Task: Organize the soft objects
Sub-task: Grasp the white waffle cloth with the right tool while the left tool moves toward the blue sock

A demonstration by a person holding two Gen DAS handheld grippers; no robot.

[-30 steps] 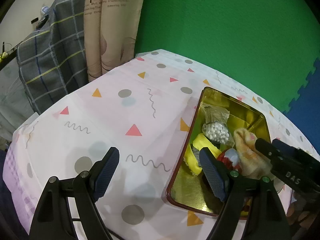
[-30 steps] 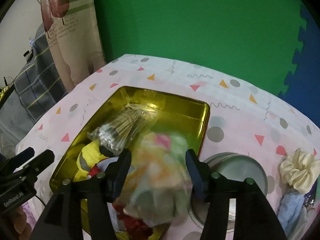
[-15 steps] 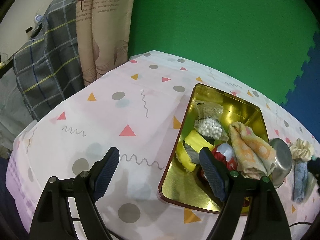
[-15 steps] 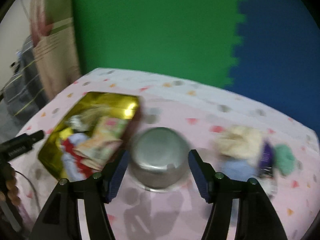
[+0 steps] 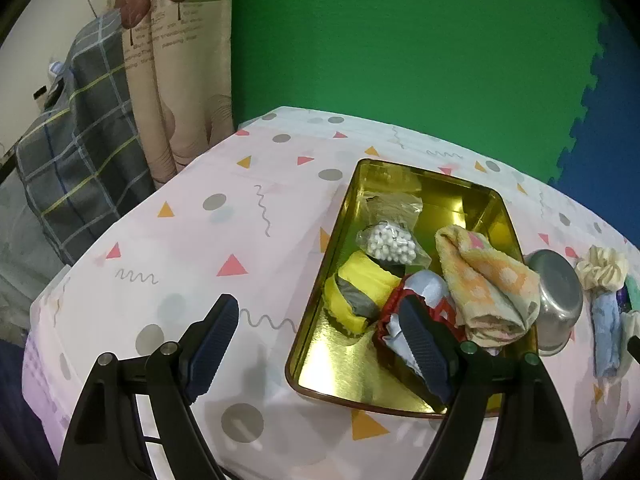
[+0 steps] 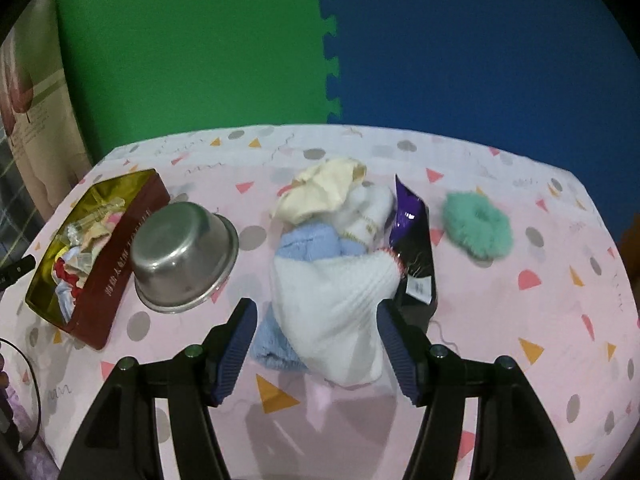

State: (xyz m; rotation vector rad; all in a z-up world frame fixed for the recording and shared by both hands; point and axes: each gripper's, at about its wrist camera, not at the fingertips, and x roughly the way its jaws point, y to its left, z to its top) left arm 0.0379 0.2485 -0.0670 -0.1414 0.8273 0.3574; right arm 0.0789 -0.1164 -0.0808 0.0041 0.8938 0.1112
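While both grippers hang above the table (image 6: 520, 320) with its pink patterned cloth, neither one grasps anything. The left gripper (image 5: 320, 344) has its jaws spread wide, one finger over the cloth and the other over the near corner of the gold tin tray (image 5: 360, 376). Inside this tray lie a clear bag of cotton swabs (image 5: 390, 240), a yellow and grey rolled cloth (image 5: 356, 292), a red and pale blue item (image 5: 424, 292) that is partly hidden by the finger, and an orange dotted towel (image 5: 484, 284) folded against the right wall of the tray. A steel bowl (image 6: 180, 252) rests just beside the tray, tilted and upside down, touching the red outer wall. The right gripper (image 6: 316, 348) is also released, and its two fingers stand on either side of the near end of a white knitted cloth (image 6: 336, 300), but I cannot tell if they touch it. This white cloth lies on top of a light blue towel (image 6: 308, 244), and a cream scrunchie (image 6: 320, 188) sits at the far end of the same pile. A purple and black packet (image 6: 412, 240) leans against the pile on its right side. A green fluffy scrunchie (image 6: 478, 226) lies alone, near the packet but apart from it.
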